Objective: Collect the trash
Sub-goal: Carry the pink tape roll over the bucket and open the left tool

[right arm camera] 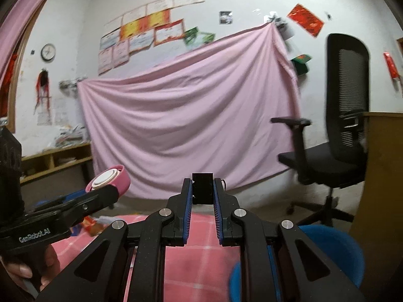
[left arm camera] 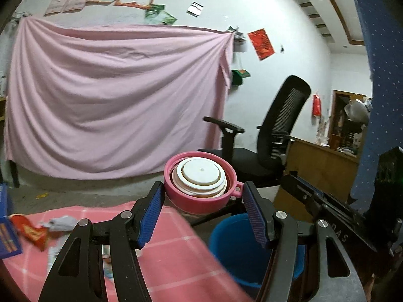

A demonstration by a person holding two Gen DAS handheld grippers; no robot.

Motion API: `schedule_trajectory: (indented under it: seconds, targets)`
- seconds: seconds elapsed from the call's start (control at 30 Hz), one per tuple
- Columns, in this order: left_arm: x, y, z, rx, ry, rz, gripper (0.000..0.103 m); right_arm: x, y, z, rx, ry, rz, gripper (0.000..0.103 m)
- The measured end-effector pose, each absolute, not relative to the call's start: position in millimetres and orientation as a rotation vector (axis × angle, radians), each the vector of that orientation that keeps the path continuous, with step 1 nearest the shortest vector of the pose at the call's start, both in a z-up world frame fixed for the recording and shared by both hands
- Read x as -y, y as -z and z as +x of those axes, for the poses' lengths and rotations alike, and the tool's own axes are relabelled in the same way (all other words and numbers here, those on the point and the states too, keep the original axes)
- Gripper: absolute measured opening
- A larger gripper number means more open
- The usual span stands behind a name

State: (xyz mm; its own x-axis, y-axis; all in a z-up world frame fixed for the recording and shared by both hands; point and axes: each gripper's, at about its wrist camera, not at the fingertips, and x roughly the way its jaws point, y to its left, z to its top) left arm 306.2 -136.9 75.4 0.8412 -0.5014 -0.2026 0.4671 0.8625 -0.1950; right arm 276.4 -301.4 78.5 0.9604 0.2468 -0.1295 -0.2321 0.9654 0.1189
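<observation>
The left gripper [left arm camera: 202,196] is clamping a pink lid [left arm camera: 201,183] between its blue pads, one pad pressing on each side of the rim. The lid is facing the camera, showing a white round insert [left arm camera: 201,172] nested inside it and a small pink loop on its right edge. From the right wrist view the same lid [right arm camera: 110,178] is sitting tilted at the tip of the left gripper [right arm camera: 105,191], raised above the counter, with a hand [right arm camera: 27,269] wrapping the gripper's handle at the lower left.

The right gripper [right arm camera: 202,191] is pinching a small black rectangular object [right arm camera: 202,187] between its pads, the jaws standing nearly together; what the object is cannot be told.

Below both grippers a pink checked cloth [left arm camera: 163,246] is covering the counter. On its left part a red wrapper [left arm camera: 30,231] and a crumpled grey scrap [left arm camera: 60,222] are lying close together, blurred. Just beside the cloth's right edge and lower down, a blue bucket [left arm camera: 236,249] is standing, partly hidden by the left gripper's right finger.

Farther back, a black office chair [left arm camera: 274,130] is standing near a wooden desk [left arm camera: 320,161], and a large pink sheet [left arm camera: 113,95] is hanging across the white wall with certificates pinned above it.
</observation>
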Motion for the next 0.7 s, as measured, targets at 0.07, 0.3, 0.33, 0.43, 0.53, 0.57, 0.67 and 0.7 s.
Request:
schedule_trajectory:
  seconds: [0.07,0.3,0.33,0.43,0.53,0.57,0.67,0.7]
  targets:
    - [156,-74,314,-0.267,0.533,-0.128,0.058,314,-78,272,-0.137,-0.217,0.103,0.014]
    - [205,-59,324,-0.387,0.581,-0.084,0.058,362,-62,267,-0.185,-0.129,0.136,0.014]
    - [213,-55,328,-0.417,0.586,-0.076,0.057,368,-60,268,-0.202,-0.120,0.145,0.014]
    - [231,-46,338,-0.486,0.602,-0.075,0.049,383,-48,272,-0.257,-0.094,0.167,0.014]
    - [245,-37,351,-0.554,0.615,-0.079,0.049,394,-36,277,-0.314,-0.073,0.177,0.014]
    - [250,-34,355,-0.581,0.617,-0.081,0.049,397,-33,278,-0.326,-0.070,0.181,0.014]
    - [259,-25,366,-0.642,0.613,-0.090,0.049,405,-20,284,-0.382,-0.061,0.199,0.014]
    - [259,-23,368,-0.654,0.611,-0.096,0.049,407,-17,285,-0.397,-0.062,0.210,0.014]
